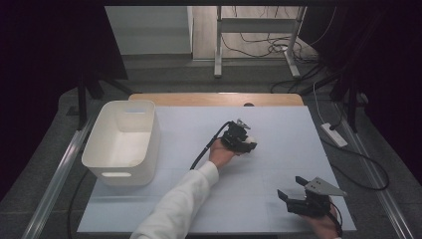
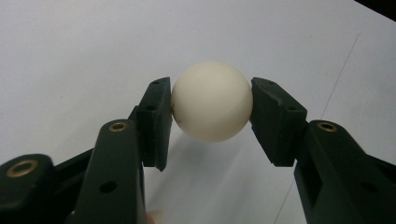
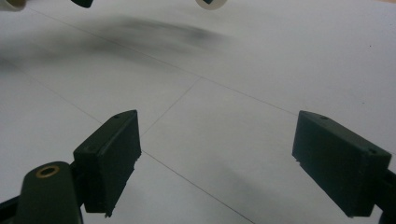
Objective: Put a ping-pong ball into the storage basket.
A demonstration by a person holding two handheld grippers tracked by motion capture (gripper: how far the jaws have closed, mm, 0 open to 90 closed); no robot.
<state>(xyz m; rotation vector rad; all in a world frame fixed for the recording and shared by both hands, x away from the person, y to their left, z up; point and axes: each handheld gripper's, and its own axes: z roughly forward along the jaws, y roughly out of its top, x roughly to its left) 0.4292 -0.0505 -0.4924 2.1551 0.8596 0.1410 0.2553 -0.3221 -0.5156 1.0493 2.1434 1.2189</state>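
A cream-white ball (image 2: 211, 100) sits clamped between the two black jaws of my left gripper (image 2: 210, 105), held just above the white table sheet. In the high view that left gripper (image 1: 246, 145) is near the middle of the sheet, with the ball (image 1: 250, 141) peeking out at its tip. My right gripper (image 1: 290, 188) rests low at the front right of the sheet, jaws wide apart. In the right gripper view its pads (image 3: 109, 156) stand far apart over bare sheet, with nothing between them.
A white plastic bin (image 1: 122, 142) with cut-out handles stands on the sheet's left side. The white sheet (image 1: 278, 129) covers a wooden table. A metal rail runs along each side; cables and a power strip (image 1: 334, 134) lie on the floor at the right.
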